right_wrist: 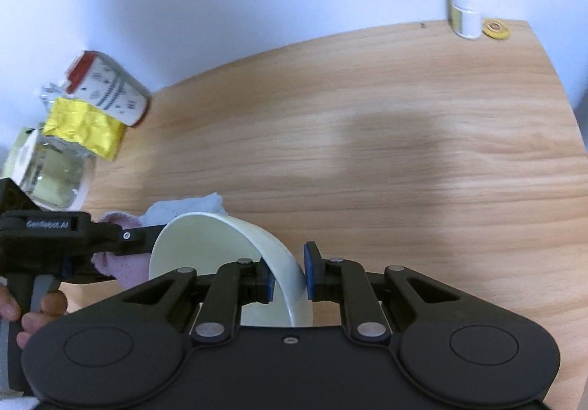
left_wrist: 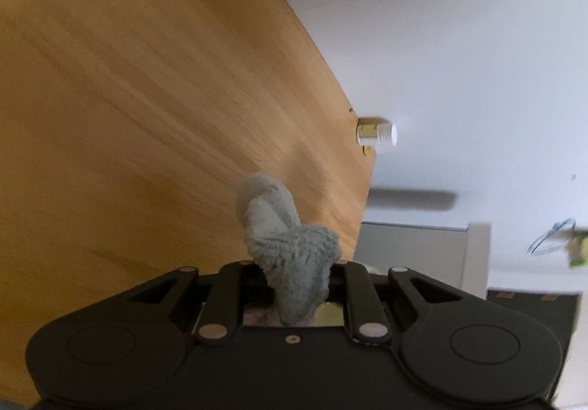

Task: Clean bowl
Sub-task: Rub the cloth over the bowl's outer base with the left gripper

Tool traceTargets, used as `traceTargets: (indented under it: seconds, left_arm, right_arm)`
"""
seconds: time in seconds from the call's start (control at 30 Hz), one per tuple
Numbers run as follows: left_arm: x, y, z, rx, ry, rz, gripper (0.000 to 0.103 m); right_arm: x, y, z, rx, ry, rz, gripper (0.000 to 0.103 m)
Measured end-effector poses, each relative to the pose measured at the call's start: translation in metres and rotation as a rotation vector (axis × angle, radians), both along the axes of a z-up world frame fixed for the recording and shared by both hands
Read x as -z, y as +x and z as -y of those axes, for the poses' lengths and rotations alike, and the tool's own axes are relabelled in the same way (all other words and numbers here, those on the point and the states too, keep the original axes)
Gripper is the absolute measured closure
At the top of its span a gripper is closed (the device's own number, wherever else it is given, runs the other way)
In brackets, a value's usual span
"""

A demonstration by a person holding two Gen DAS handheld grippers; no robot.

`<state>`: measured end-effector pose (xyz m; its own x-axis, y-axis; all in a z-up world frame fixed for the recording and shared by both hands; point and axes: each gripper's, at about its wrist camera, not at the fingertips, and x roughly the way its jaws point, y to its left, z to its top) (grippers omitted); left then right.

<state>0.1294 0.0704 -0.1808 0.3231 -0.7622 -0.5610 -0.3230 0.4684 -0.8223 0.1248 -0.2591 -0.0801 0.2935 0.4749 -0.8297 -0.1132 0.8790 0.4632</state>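
A white bowl hangs tilted above the wooden table, its opening turned to the left. My right gripper is shut on the bowl's rim, one blue pad inside and the other outside. My left gripper comes in from the left, held by a person's hand. It is shut on a pale fluffy cloth that lies against the bowl's far rim. In the left wrist view that cloth bulges up between the fingers of the left gripper and hides the pads.
At the table's left edge stand a glass jar, a yellow packet and a white canister with a red lid. A small white-capped bottle and a yellow ring sit at the far right corner.
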Motion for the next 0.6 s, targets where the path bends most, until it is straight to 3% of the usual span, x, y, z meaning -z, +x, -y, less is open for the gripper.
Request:
traceTargets:
  seconds: [0.23,0.43,0.6]
  left_arm:
    - [0.010,-0.010,0.001,-0.152,-0.085,-0.030,0.088]
    - [0.008,-0.010,0.003,-0.161,-0.064,-0.017,0.088]
    - [-0.007,-0.007,0.003,-0.075,0.007,0.065,0.088]
  right_arm:
    - [0.003,-0.014,-0.009,0.027,0.079,-0.023,0.085]
    - [0.014,-0.019,-0.012,0.060,0.121,-0.073,0.085]
    - [0.022,-0.020,-0.007,0.107,0.163,-0.110,0.085]
